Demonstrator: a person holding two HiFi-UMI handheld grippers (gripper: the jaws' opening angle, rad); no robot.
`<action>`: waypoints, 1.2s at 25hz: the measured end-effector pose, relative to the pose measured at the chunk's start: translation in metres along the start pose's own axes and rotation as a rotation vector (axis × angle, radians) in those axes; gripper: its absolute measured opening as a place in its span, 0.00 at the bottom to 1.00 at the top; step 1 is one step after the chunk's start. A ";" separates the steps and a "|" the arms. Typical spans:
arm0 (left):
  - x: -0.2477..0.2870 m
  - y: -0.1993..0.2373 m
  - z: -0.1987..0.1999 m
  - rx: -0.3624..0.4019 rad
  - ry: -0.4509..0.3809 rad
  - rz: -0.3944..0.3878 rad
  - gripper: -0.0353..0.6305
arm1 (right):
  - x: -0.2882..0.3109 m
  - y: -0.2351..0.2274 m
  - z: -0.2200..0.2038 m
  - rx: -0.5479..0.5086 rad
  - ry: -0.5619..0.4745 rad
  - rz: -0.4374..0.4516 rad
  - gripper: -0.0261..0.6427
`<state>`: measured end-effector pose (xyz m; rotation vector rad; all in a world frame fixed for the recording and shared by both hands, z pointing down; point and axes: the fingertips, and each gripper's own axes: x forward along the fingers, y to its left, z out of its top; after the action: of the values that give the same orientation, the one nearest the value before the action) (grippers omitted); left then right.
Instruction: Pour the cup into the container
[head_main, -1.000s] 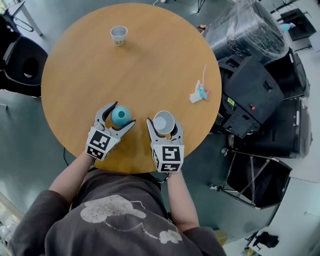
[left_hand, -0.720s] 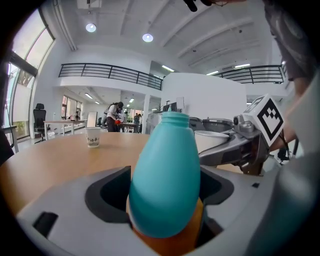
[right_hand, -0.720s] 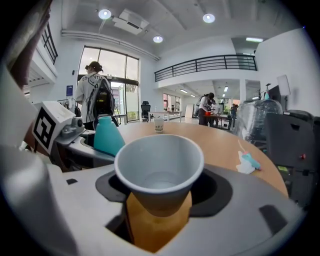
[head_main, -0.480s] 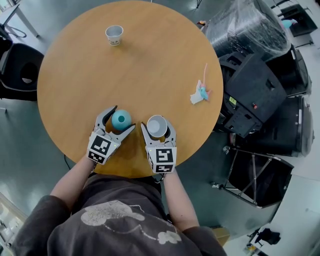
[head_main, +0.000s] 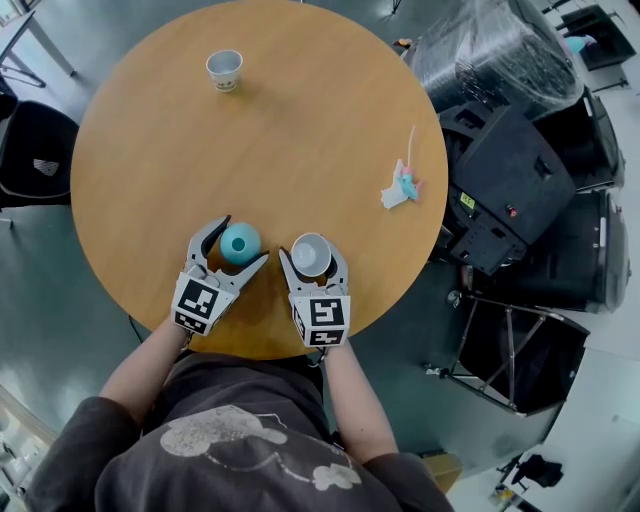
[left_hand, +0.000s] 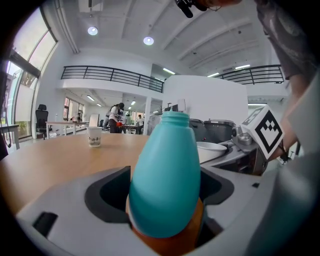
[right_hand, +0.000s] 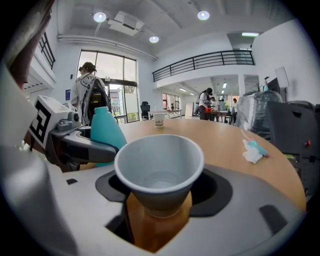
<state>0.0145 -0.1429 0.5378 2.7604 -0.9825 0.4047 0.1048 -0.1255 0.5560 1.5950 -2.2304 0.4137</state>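
Two grippers: the left gripper (head_main: 243, 238) and the right gripper (head_main: 311, 250) are working side by side at the near edge of the round wooden table (head_main: 300, 130).
Left jaws: they are clamping the teal container (head_main: 240, 243) around its wide body, and it is standing upright with its neck pointing up.
Right jaws: they are gripping the white paper cup (head_main: 311, 256) by its lower half, and the cup is sitting level with its mouth up.
Cup against container: the cup is sitting just to the right of the container, not touching it.
Cup contents: its bottom is looking pale and glossy, but I cannot tell whether liquid is lying in it.
Second cup (head_main: 224, 70): it is standing upright on the far side of the table, well apart from both grippers.
Pink and teal bundle (head_main: 402, 184): it is lying near the table's right edge.
Black cases (head_main: 510, 180): they are sitting on the floor just beyond that edge.
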 end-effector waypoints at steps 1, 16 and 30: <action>0.000 0.000 0.001 -0.001 -0.002 -0.001 0.65 | 0.000 0.000 0.000 0.003 -0.002 0.001 0.49; 0.000 0.001 -0.003 0.002 -0.033 -0.006 0.65 | 0.003 0.000 -0.012 -0.020 -0.005 0.018 0.49; 0.000 0.006 -0.014 -0.012 -0.008 0.039 0.68 | 0.011 0.002 -0.020 0.009 0.027 0.013 0.67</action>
<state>0.0085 -0.1438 0.5514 2.7382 -1.0380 0.3924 0.1026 -0.1253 0.5785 1.5705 -2.2229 0.4465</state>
